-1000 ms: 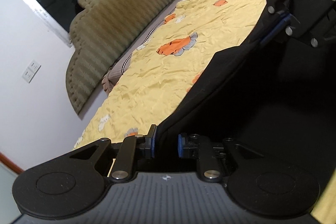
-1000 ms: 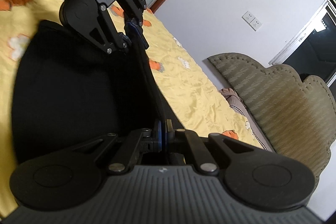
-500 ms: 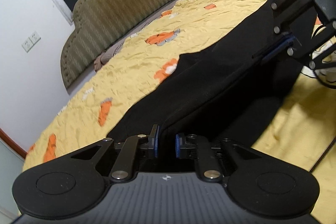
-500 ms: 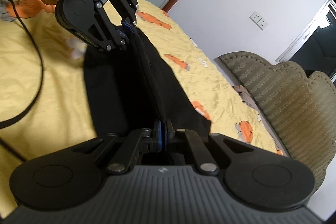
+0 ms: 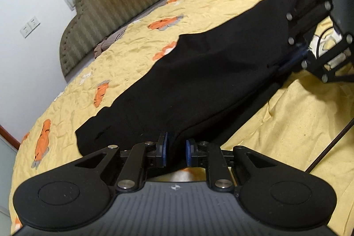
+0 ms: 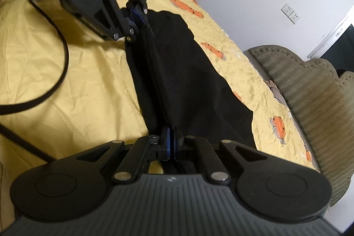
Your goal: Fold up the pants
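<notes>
Pants btwn both grippers, over bedspread

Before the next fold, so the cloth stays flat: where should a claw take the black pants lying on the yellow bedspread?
Grip the black pants along the folded seam edge near the ends, coming low from the bare yellow bedspread side. That edge is a straight, layered ridge, so pinching it catches every layer. Both the left claw and right claw already hold it there.
</notes>
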A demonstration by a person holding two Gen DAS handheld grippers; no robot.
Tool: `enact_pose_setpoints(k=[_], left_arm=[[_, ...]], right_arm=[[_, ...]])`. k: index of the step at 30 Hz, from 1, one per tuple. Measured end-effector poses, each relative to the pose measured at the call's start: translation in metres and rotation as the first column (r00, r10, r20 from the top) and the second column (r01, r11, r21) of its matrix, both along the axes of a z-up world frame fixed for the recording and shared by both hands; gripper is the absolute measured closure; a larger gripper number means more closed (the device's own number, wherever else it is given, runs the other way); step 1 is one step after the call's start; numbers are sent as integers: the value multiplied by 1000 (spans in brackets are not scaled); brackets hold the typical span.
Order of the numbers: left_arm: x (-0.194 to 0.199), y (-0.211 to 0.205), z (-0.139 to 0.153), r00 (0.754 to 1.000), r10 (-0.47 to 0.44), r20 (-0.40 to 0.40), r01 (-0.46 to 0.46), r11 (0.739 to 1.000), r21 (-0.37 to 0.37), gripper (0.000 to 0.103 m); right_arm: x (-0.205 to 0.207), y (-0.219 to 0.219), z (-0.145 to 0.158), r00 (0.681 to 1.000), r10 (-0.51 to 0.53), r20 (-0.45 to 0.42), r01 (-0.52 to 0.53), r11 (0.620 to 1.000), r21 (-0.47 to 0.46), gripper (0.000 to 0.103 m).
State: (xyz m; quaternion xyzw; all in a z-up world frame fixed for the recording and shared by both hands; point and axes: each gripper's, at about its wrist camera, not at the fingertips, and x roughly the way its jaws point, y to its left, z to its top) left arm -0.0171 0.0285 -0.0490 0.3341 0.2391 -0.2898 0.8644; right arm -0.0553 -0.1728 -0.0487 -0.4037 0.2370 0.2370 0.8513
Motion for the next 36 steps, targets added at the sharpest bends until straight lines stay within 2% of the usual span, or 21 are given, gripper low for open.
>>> enact_pose_setpoints(k=[5, 8, 10, 12, 14, 16, 18, 20, 22, 24, 26, 28, 29, 30, 31, 33, 35, 36], left_arm=[[-4, 26, 7, 997, 72, 2, -72, 997, -26, 85], [-2, 46, 11, 987, 160, 2, -159, 986, -53, 85], [5, 61, 16, 974, 228, -11, -228, 969, -90, 85], [9, 79, 23, 951, 306, -32, -308, 940, -145, 85], [10, 94, 29, 926, 376, -42, -377, 906, -190, 85], [8, 108, 32, 901, 430, -53, -430, 875, -220, 85], [5, 121, 34, 883, 466, -61, -467, 853, -234, 85], [0, 130, 33, 871, 487, -68, -489, 841, -234, 85], [-2, 139, 32, 859, 507, -66, -508, 831, -227, 85], [-5, 146, 29, 851, 521, -69, -522, 823, -223, 85], [-3, 152, 27, 841, 535, -83, -539, 812, -227, 85], [0, 156, 27, 831, 549, -95, -554, 799, -231, 85], [1, 157, 26, 825, 557, -99, -563, 792, -235, 85], [2, 158, 27, 820, 563, -104, -570, 786, -241, 85], [1, 160, 28, 817, 567, -107, -574, 780, -248, 85], [2, 162, 31, 807, 579, -111, -586, 767, -262, 85], [2, 166, 36, 795, 596, -111, -600, 749, -280, 85], [3, 166, 38, 790, 603, -112, -607, 740, -290, 85]], right_arm=[[-11, 8, -5, 1000, -12, -17, 12, 1000, -21, 94], [-15, 9, 13, 999, 10, -46, -8, 999, 40, 87], [-15, 13, 27, 999, 30, -45, -25, 993, 112, 87], [-12, 26, 41, 997, 70, -22, -64, 981, 183, 87], [-7, 47, 47, 995, 100, 26, -103, 975, 195, 86], [4, 75, 46, 988, 125, 94, -139, 977, 159, 79], [15, 105, 40, 980, 157, 125, -173, 977, 122, 67], [25, 133, 29, 972, 200, 122, -212, 973, 90, 65], [31, 160, 12, 960, 248, 127, -252, 968, 19, 62], [35, 181, -7, 948, 280, 152, -269, 959, -91, 50], [35, 194, -27, 929, 302, 213, -257, 942, -218, 40], [35, 203, -40, 909, 337, 245, -258, 917, -303, 42], [36, 206, -40, 908, 336, 250, -258, 919, -297, 44], [40, 209, -39, 917, 306, 254, -232, 930, -283, 53], [45, 211, -39, 928, 279, 248, -207, 938, -279, 57], [50, 212, -38, 942, 254, 220, -195, 946, -260, 87], [50, 213, -37, 950, 217, 226, -166, 961, -223, 87], [51, 211, -33, 957, 198, 214, -163, 972, -171, 88]])
